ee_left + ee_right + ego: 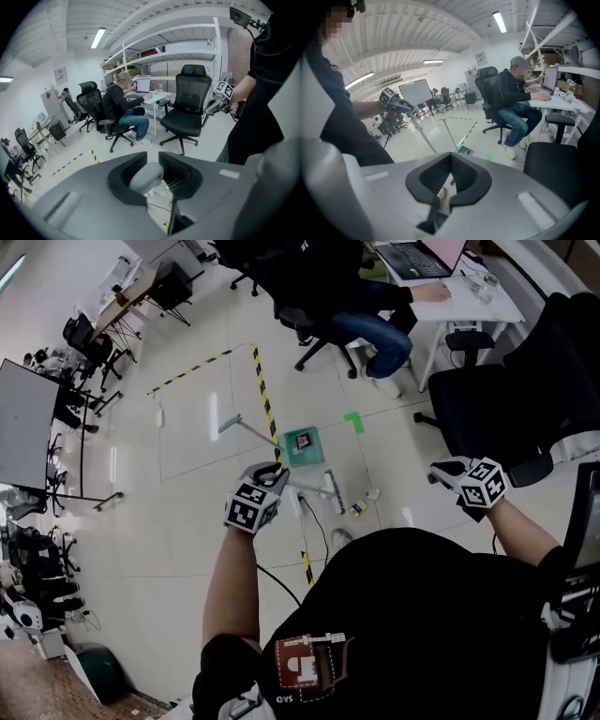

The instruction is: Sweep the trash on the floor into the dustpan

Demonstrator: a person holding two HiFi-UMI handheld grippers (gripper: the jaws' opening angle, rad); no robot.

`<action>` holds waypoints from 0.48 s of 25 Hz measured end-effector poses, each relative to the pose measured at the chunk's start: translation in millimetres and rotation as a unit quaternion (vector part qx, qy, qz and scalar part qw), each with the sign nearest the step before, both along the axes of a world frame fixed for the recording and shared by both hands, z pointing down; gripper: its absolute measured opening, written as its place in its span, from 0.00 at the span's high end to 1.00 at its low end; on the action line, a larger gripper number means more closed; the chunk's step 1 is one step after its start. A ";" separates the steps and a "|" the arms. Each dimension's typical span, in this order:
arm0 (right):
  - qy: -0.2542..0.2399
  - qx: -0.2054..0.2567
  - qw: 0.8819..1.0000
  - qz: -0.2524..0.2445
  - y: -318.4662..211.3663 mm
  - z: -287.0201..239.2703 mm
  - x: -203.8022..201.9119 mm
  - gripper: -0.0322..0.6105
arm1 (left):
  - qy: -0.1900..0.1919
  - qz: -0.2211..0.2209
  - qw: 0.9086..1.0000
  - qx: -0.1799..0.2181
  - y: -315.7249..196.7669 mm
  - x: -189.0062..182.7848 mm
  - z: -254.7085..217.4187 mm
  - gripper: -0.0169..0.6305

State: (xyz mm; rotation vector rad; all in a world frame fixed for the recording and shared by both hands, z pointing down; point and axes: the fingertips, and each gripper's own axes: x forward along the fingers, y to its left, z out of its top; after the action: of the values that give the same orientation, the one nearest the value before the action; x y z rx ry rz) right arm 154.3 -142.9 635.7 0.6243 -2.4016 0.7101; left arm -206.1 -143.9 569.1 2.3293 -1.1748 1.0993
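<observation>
My left gripper (270, 474) is shut on the grey broom handle (146, 177), which fills the gap between its jaws. The handle (305, 488) slants down to the white broom head (334, 493) on the tiled floor. A green dustpan (302, 447) with a long upright handle (246, 428) stands just beyond, by the yellow-black tape. Small bits of trash (360, 507) lie right of the broom head. My right gripper (441, 473) hangs apart at the right, jaws together with nothing between them. The right gripper view also shows the dustpan (465, 151).
A person sits on an office chair (309, 334) at a white desk (469, 296) at the back. An empty black chair (506, 409) stands close on the right. A cable (323, 535) trails on the floor. A green tape mark (353, 421) lies beyond the dustpan.
</observation>
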 end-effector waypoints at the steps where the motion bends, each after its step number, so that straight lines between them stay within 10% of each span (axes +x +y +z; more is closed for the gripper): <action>1: 0.004 0.000 1.000 0.000 -3.8 -2.2 -6.6 0.96 | 0.003 0.004 1.000 0.004 -2.2 -1.2 -2.2 0.85; 12: 0.015 0.015 0.999 -0.037 -50.4 -23.1 -124.2 0.96 | 0.032 0.027 0.999 0.009 10.6 -49.4 -17.3 0.86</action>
State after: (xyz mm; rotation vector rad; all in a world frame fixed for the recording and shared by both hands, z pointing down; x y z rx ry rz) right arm 30.2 -193.4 612.5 0.5497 -2.3980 0.6310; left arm -255.5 -133.3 551.9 2.4047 -1.1102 1.0279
